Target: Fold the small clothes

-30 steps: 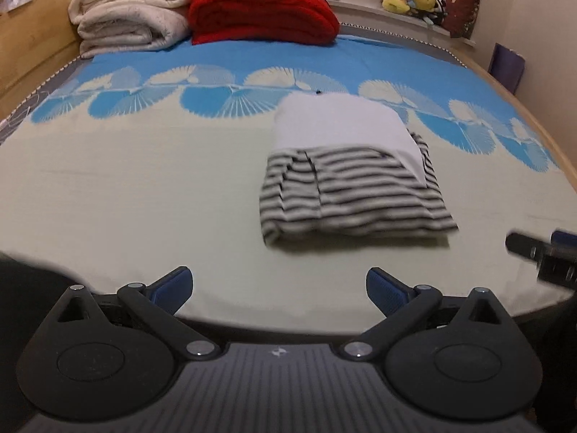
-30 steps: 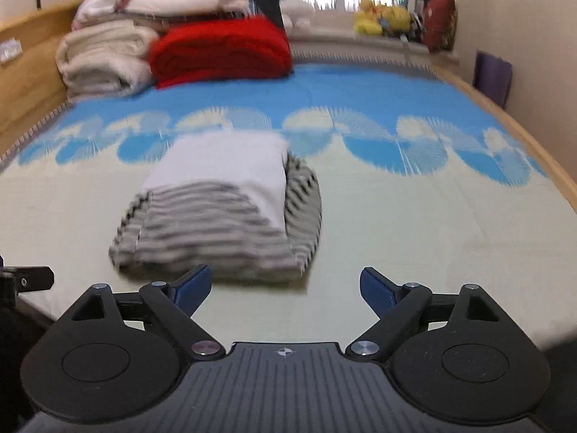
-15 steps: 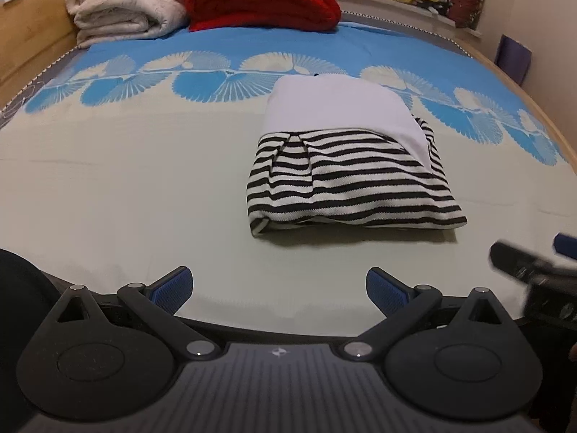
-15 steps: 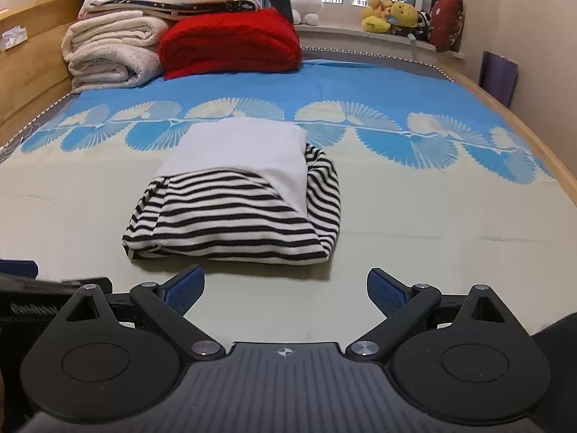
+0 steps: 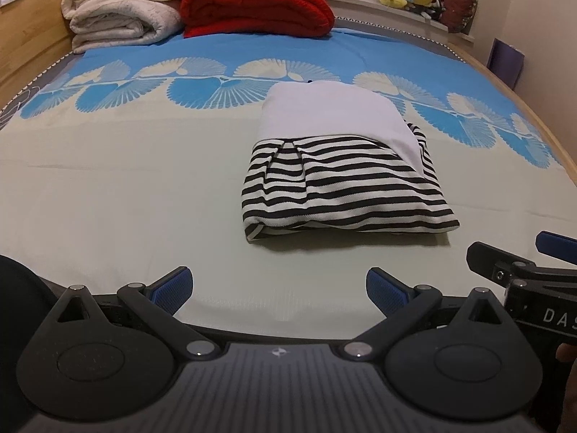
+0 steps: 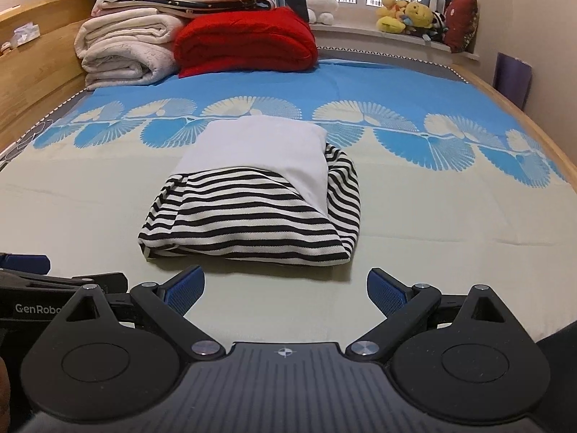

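Two pairs of fingers, both spread wide with nothing between them. My left gripper (image 5: 277, 288) hangs over the pale bedsheet (image 5: 108, 198), its blue pads (image 5: 173, 287) parted, bare sheet showing in the gap. My right gripper (image 6: 285, 288) is just as wide apart, its pads (image 6: 384, 290) clear of any cloth. Each sees the other: from the left wrist my right gripper shows at about 3 o'clock, low at the frame edge; from the right wrist my left one shows at about 9 o'clock.

The folded striped garment (image 5: 342, 187) lies flat on the bed beyond my fingertips, at about 1 o'clock from the left pair and at about 11 to 12 o'clock from the right (image 6: 249, 216), near but not touched. It is black-and-white striped, with a plain white panel (image 6: 259, 148) folded over its far half.

Farther out at 12 o'clock runs the sheet's blue fan-patterned band (image 5: 216, 83). Beyond that, toward 11 o'clock, sit a folded red blanket (image 6: 245, 45) and stacked cream blankets (image 6: 126, 54) just beside it. Plush toys (image 6: 407, 16) line the window ledge at about 1 o'clock. A wooden bed frame (image 6: 36, 90) borders the left side.
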### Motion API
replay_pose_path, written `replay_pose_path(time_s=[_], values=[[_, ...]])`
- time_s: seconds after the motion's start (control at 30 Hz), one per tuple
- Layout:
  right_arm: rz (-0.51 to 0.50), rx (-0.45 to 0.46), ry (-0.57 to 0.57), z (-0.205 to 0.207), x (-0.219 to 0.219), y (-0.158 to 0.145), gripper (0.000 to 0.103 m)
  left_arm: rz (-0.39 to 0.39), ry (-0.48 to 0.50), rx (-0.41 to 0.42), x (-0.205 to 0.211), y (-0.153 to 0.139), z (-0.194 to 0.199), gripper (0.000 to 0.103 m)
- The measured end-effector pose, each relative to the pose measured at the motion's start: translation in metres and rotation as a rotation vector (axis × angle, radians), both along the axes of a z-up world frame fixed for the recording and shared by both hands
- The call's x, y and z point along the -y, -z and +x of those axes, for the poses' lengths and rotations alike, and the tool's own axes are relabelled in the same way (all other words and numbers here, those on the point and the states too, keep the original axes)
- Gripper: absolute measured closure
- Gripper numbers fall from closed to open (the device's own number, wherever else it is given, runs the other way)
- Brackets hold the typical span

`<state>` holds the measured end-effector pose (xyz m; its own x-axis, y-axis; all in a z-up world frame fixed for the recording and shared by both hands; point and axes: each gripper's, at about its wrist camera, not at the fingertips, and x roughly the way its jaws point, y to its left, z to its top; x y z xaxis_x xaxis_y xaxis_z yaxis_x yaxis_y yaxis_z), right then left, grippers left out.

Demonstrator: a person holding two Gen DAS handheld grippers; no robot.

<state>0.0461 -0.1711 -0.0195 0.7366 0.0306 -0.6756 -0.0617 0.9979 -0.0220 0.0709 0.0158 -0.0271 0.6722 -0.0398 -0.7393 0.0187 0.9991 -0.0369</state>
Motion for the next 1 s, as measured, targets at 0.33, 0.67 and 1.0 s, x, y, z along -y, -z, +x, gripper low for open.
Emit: replay_pose_path(time_s=[0.33, 0.67, 1.0], values=[[0.008, -0.003, -0.003, 0.0011, 0.0011, -0.0006, 0.006, -0.001, 0.014, 0.003, 0.0028, 0.0004, 0.0004, 0.001], [0.001, -0.01, -0.01, 0.0008, -0.0004, 0.0004, 0.006, -0.003, 0.014, 0.003, 0.0036, 0.0003, 0.0003, 0.001], [0.005, -0.024, -0.006, 0.0021, 0.0004, 0.002, 0.006, 0.006, 0.017, 0.003, 0.0061, 0.0003, 0.0007, 0.001]])
